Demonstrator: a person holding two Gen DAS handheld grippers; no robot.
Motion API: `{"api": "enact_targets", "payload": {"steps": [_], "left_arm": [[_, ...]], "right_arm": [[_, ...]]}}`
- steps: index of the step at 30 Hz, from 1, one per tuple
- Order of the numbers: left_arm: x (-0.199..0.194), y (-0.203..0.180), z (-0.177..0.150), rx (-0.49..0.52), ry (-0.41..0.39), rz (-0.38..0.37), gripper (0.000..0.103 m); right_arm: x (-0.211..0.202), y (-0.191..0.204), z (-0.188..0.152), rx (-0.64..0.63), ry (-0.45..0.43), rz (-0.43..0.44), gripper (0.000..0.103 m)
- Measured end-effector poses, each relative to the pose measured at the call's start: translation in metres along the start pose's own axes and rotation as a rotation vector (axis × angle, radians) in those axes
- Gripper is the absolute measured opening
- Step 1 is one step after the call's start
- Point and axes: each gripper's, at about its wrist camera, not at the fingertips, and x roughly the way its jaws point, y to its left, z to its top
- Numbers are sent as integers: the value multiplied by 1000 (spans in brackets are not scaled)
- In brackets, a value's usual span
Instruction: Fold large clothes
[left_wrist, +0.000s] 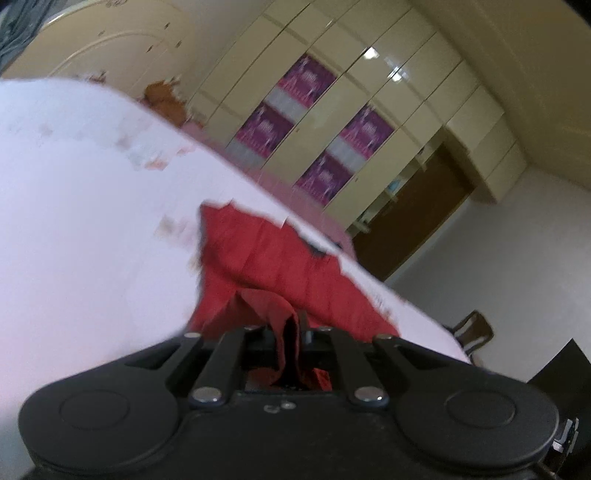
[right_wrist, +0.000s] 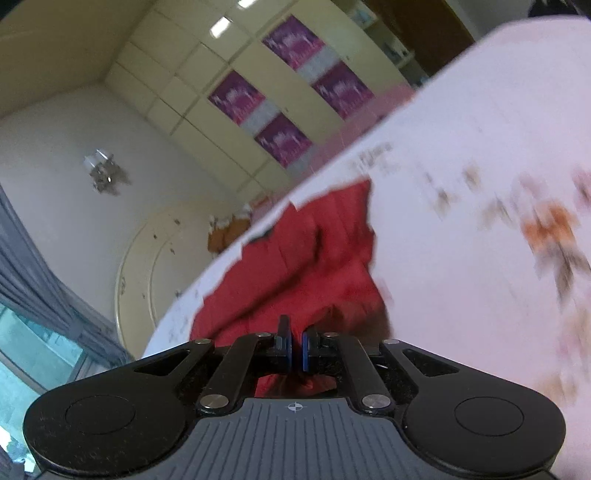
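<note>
Dim, motion-blurred, fisheye-warped edges

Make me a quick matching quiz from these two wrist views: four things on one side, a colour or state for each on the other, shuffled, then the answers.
Things:
1. garment
2. bed sheet
3. posters
4. left tool

Descriptions:
A. purple, on the wardrobe doors
B. red
C. shut on red cloth
D. white with a small print

Pairs: 1-B, 2-D, 3-A, 4-C

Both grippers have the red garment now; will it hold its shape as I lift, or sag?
Likely sags: the red garment bunches limply at the left gripper. Quilted ridges suggest padding, so probably bulky yet light. The right gripper grips only an edge.
</note>
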Motion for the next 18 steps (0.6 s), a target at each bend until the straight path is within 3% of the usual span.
{"api": "enact_targets", "payload": {"steps": [11, 18], "left_arm": [[98, -15, 81, 5, -47, -52, 7], [156, -22, 130, 52, -47, -42, 7]], "right_arm": [[98, 39, 99, -90, -45, 11, 4], [166, 40, 158, -45, -58, 11, 4]]}}
